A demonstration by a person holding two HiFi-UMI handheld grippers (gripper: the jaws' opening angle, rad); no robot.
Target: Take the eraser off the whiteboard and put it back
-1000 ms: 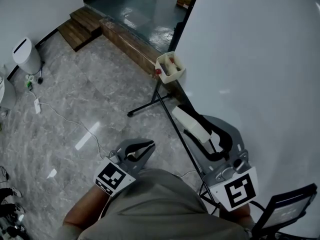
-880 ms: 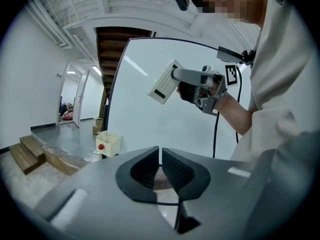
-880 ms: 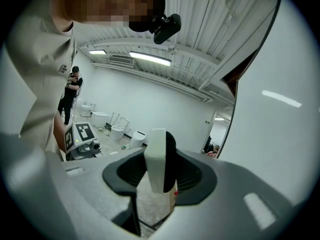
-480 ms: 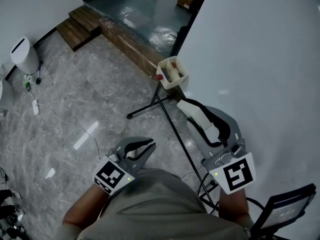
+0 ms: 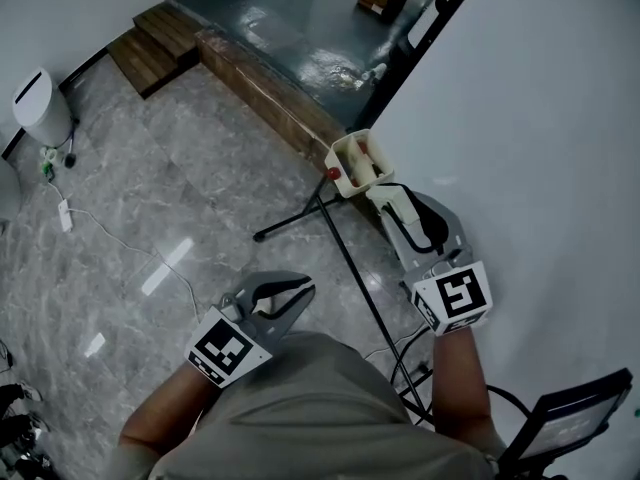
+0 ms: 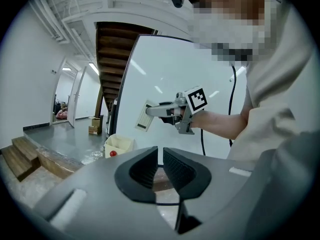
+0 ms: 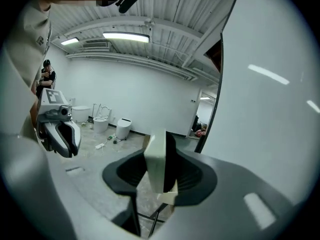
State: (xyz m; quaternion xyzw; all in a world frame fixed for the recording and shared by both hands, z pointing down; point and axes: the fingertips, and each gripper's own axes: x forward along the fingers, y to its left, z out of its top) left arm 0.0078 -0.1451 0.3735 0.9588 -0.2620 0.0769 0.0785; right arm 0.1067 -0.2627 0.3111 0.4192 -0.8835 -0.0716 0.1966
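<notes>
right hand-held gripper (image 7: 159, 165) grips eraser (image 7: 155, 154) — label (image 6: 142, 127) illegible

Cream block eraser (image 5: 392, 211), centre-right of the head view, stands edge-on, clamped in the right gripper (image 7: 159, 156), close to the blank whiteboard (image 5: 540, 118) filling the right side.

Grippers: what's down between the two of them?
In the head view, a thin black stand leg crosses the grey floor between the left gripper and the right gripper, which grips the eraser.
</notes>
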